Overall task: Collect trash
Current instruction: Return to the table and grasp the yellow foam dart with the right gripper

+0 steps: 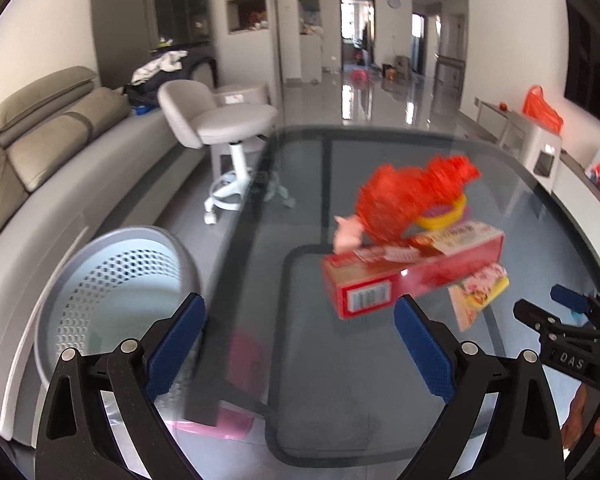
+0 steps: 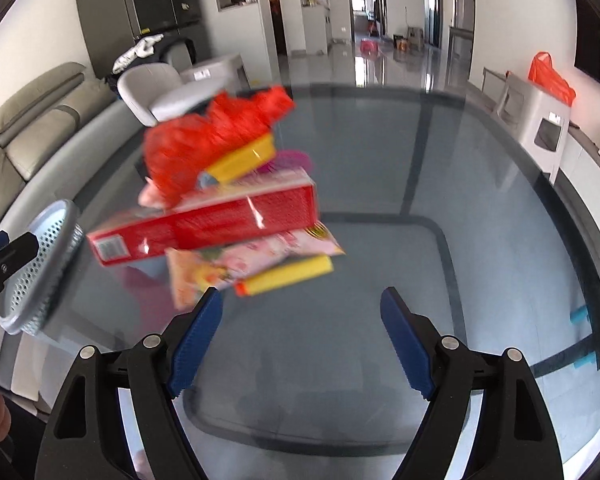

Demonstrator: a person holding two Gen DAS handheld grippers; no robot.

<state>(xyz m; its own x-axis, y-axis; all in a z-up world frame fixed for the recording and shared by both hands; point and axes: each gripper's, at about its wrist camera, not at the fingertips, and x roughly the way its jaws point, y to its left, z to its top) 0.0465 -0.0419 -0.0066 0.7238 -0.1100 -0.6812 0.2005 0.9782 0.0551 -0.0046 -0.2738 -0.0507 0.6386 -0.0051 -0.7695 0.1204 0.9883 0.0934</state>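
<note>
Beside table, perforated wastebasket

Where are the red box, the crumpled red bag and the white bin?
red box (image 2: 220, 224): right wrist view, long front face.
crumpled red bag (image 1: 404, 196): left wrist view, bag's middle.
white bin (image 1: 120, 280): left wrist view, perforated inner wall.

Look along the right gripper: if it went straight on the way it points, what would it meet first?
Nothing lies between the open right gripper and the bare glass table ahead. The yellow tube and snack packet sit just left of that line; depth is unclear, so it might clip them.
</note>
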